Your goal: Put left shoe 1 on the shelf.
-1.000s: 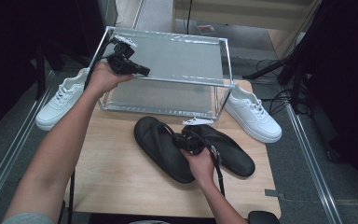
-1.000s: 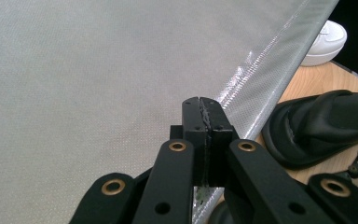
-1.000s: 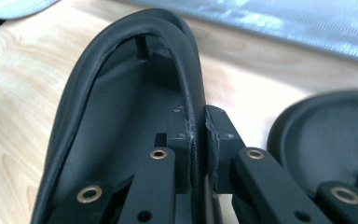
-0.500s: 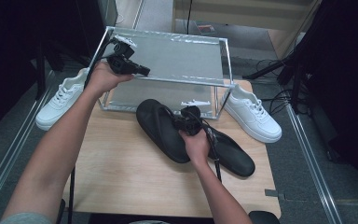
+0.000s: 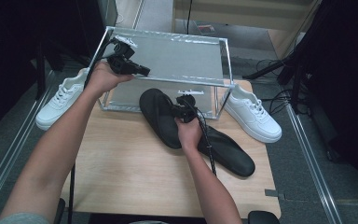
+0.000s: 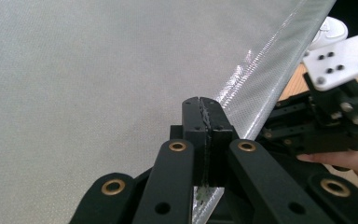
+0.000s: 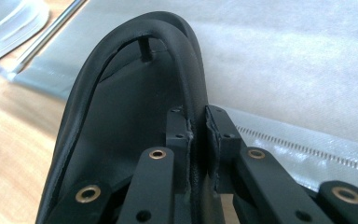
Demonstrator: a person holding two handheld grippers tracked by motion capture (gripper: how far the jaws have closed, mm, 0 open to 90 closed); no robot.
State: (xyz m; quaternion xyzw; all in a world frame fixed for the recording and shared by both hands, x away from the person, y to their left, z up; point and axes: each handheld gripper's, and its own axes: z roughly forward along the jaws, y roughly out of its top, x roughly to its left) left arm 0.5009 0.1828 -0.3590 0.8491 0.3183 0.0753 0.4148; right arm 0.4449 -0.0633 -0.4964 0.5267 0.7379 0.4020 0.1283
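Altogether 2 black flip-flops (image 5: 161, 116), 2 white sneakers (image 5: 254, 114); right gripper (image 7: 196, 122) fingers pinch 1 flip-flop's strap, left gripper (image 6: 206, 103) fingers pressed together.

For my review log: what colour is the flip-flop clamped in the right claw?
Black all over, strap included. The flip-flop shows best in the right gripper view.

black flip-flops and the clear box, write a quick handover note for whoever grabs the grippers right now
Left gripper: shut on the front edge of the clear box's lid, holding it raised.
Right gripper: shut on the strap of one black flip-flop, toe at the box opening.
Second black flip-flop lies on the table. White sneakers sit either side of the box.
Done: lid up, first flip-flop gripped.
Left, probably: put both flip-flops in, lower the lid.
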